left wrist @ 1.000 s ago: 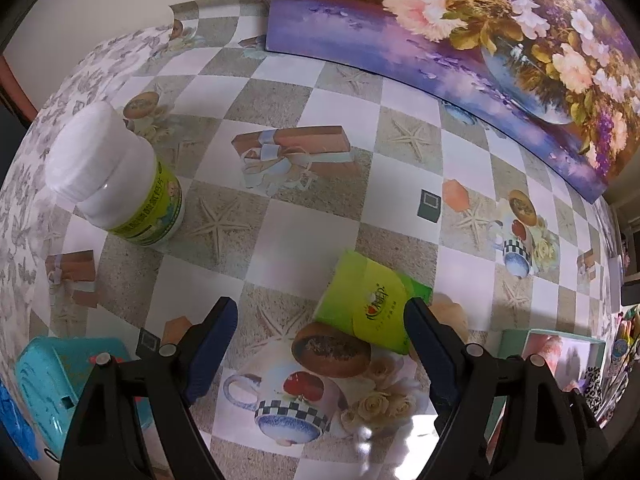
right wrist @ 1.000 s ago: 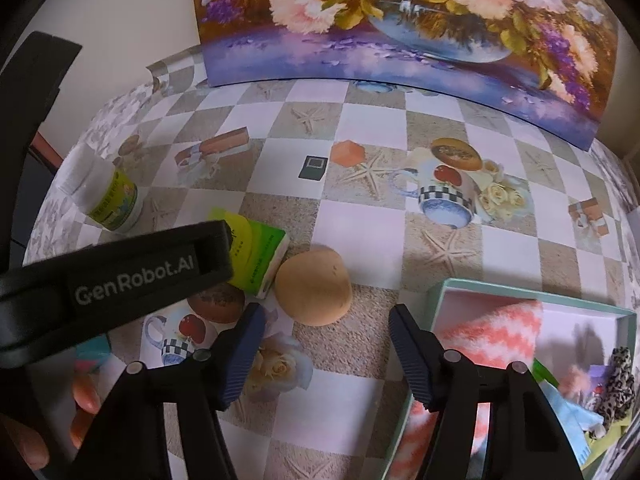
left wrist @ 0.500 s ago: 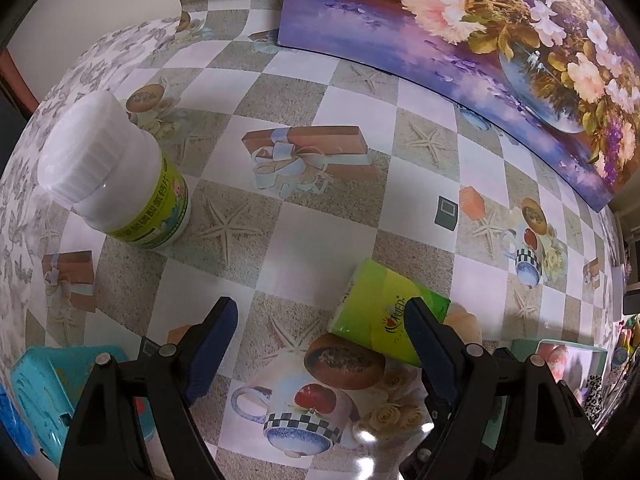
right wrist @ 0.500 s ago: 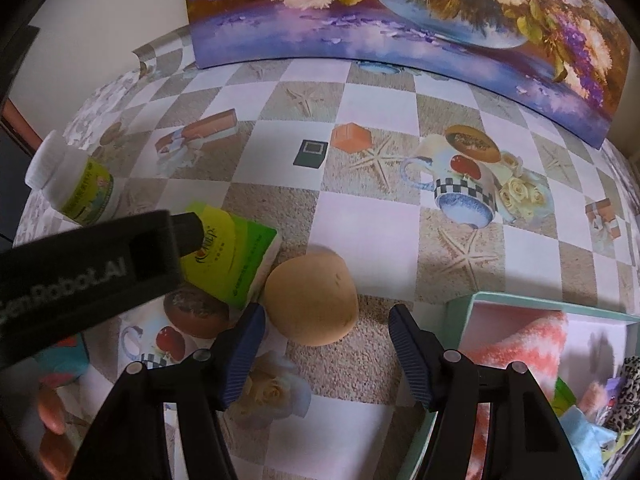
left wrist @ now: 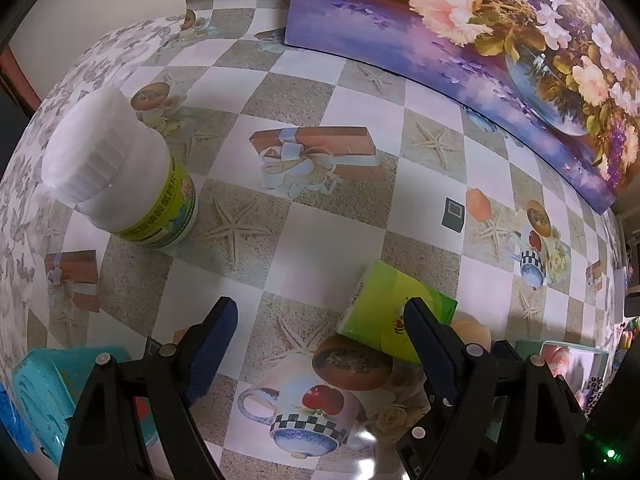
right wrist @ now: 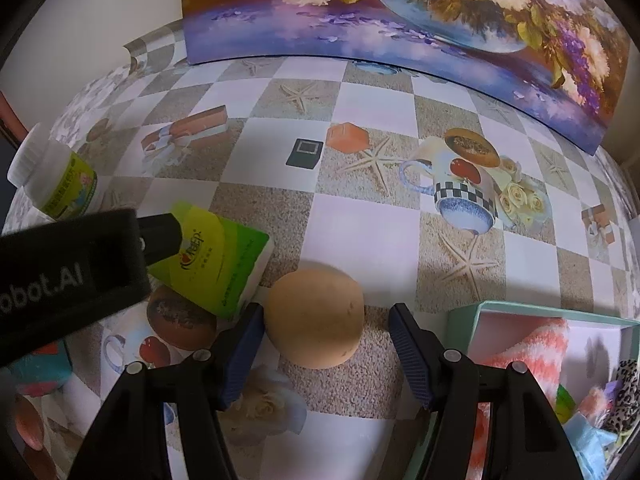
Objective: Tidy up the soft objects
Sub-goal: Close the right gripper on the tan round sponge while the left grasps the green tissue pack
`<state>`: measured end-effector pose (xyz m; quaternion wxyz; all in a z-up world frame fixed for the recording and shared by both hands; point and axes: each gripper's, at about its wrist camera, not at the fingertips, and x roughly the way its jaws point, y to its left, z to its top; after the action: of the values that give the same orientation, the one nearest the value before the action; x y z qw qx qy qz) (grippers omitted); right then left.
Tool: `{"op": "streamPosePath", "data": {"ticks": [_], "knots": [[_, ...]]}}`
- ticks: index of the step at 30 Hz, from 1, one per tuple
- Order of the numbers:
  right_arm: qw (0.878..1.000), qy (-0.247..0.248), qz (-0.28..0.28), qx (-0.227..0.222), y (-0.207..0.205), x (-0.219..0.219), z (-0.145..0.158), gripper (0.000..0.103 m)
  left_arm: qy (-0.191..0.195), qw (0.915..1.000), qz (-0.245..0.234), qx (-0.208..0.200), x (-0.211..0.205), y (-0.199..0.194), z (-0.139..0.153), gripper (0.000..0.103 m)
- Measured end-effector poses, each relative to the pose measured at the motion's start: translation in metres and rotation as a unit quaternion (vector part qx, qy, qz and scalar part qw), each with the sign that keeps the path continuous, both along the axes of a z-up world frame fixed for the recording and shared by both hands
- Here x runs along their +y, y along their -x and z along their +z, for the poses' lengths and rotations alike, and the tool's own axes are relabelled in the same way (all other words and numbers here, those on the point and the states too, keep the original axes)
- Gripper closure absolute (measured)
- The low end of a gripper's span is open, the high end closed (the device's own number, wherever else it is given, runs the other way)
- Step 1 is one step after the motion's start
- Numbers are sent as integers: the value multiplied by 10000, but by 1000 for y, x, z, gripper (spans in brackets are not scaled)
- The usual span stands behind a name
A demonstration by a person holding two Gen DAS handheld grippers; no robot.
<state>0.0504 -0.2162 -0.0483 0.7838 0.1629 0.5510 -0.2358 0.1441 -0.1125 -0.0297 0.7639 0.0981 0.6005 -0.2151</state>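
A tan round soft ball [right wrist: 315, 318] lies on the patterned tablecloth. My right gripper [right wrist: 326, 344] is open, its fingers on either side of the ball's near half, not touching. A green tissue pack [right wrist: 212, 264] lies just left of the ball; it also shows in the left wrist view [left wrist: 390, 314], with the ball [left wrist: 472, 326] partly hidden behind it. My left gripper [left wrist: 320, 344] is open and empty, its right finger in front of the pack. A teal box [right wrist: 552, 322] at lower right holds a pink-and-white knit piece [right wrist: 528, 344] and other soft items.
A white bottle with a green label [left wrist: 124, 176] stands at the left. A flower painting [right wrist: 400, 12] leans along the back of the table. A turquoise object [left wrist: 48, 396] sits at the near left edge. The left gripper's body [right wrist: 68, 276] crosses the right wrist view.
My right gripper has moved forward, so the ball now sits between its fingers. My left gripper has shifted left and slightly back, so the tissue pack now lies by its right finger.
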Motion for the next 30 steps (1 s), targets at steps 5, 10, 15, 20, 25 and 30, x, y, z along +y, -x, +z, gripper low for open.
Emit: {"op": "streamPosePath", "data": {"ticks": [5,10,15,20,25,30], "knots": [[10000,10,53,-43,-2,1,1,50,14,10000,-38,-28,-1,2,2,17],[10000,-42,27,-1,1,-1,2,51,17,10000,-61,-35,-3,3,3,17],[9993,-253,-254,95,9,-15,6,51,83,9999,-147,17,-9,5,2,17],[9990,-297,-322,5,16,-22,23,51,196,9996,-197,30,-12,8,2,17],[9991,-181,-391,-48,23,-29,42,51,262,9993,-250,4,-12,10,2,17],[9989,56,-458,-76,32,-38,59,51,305,9989,-338,61,-17,12,-1,17]]}}
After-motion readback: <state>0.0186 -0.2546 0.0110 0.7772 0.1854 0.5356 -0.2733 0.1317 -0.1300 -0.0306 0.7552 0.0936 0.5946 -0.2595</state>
